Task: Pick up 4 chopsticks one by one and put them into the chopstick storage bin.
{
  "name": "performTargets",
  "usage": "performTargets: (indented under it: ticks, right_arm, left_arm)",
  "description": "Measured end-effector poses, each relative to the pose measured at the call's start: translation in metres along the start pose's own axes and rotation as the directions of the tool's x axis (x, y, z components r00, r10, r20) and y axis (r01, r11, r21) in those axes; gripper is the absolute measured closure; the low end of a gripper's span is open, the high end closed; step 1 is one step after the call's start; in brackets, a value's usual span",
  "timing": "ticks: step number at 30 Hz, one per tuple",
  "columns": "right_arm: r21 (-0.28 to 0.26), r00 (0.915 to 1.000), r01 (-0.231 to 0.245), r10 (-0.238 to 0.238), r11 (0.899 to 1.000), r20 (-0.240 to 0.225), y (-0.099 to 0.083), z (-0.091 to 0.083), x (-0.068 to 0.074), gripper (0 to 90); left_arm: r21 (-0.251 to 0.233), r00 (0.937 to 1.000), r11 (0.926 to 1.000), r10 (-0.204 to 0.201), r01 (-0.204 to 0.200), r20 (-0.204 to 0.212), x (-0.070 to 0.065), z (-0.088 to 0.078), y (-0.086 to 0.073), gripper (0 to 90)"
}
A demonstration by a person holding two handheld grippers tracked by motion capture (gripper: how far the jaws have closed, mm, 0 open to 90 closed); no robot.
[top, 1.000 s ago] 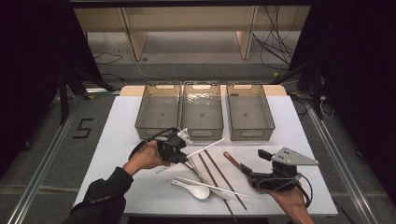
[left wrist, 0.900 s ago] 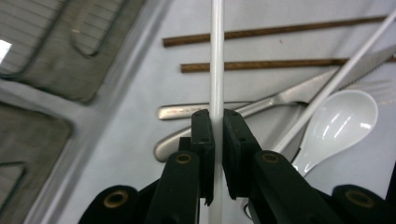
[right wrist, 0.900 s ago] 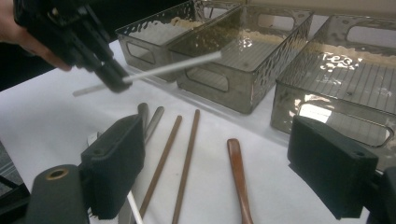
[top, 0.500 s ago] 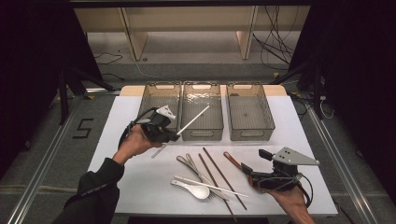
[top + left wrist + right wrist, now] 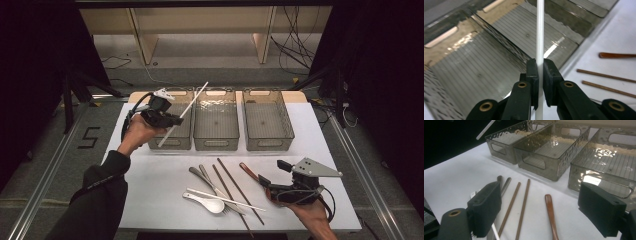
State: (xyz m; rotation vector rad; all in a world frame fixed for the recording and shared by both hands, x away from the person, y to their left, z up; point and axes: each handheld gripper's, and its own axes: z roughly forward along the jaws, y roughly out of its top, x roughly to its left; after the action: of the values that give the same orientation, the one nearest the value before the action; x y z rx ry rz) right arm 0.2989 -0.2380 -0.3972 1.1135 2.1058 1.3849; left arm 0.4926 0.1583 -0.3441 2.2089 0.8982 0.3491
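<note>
White chopstick over the left bin

Our left gripper [image 5: 167, 119] pinches the white chopstick [image 5: 183, 113] above the left bin [image 5: 172, 141]; we should lower and level it before release (it's tilted). Right gripper [image 5: 274, 180] rests wide, holding nothing, near right.

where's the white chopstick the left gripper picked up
In the high view the white chopstick is clamped in the left gripper, tilted in the air above the leftmost bin at the table's left rear.

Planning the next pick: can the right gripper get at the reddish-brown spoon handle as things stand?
Probably yes. The right gripper is open, the reddish-brown spoon handle lies just ahead between its jaws, and nothing covers it; the brown chopsticks lie apart beside it.
</note>
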Motion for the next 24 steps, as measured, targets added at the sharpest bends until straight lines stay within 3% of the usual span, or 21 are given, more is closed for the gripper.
performTargets:
  ticks: [7, 12, 18, 24]
  right_arm:
    - [0.000, 1.0000, -0.001, 0.001, 1.000, -0.004, 0.000, 0.000, 0.000, 20.0]
    - [-0.001, 1.0000, -0.002, 0.002, 1.000, -0.007, 0.000, 0.000, 0.000, 19.9]
    - [-0.001, 0.9999, -0.002, 0.002, 1.000, -0.010, 0.000, 0.000, 0.000, 19.9]
    - [-0.001, 0.9999, -0.003, 0.003, 1.000, -0.012, 0.000, 0.000, 0.000, 19.9]
  left_arm:
    - [-0.031, 0.9968, 0.9983, -0.052, 0.050, -0.061, 0.026, 0.005, 0.007, 83.4]
    - [-0.025, 0.9925, 0.9974, -0.069, 0.067, -0.100, 0.042, 0.014, 0.009, 83.4]
    - [-0.008, 0.9875, 0.9972, -0.074, 0.074, -0.139, 0.056, 0.026, 0.006, 83.4]
    - [-0.016, 0.9827, 0.9941, -0.108, 0.107, -0.150, 0.064, 0.031, 0.000, 83.3]
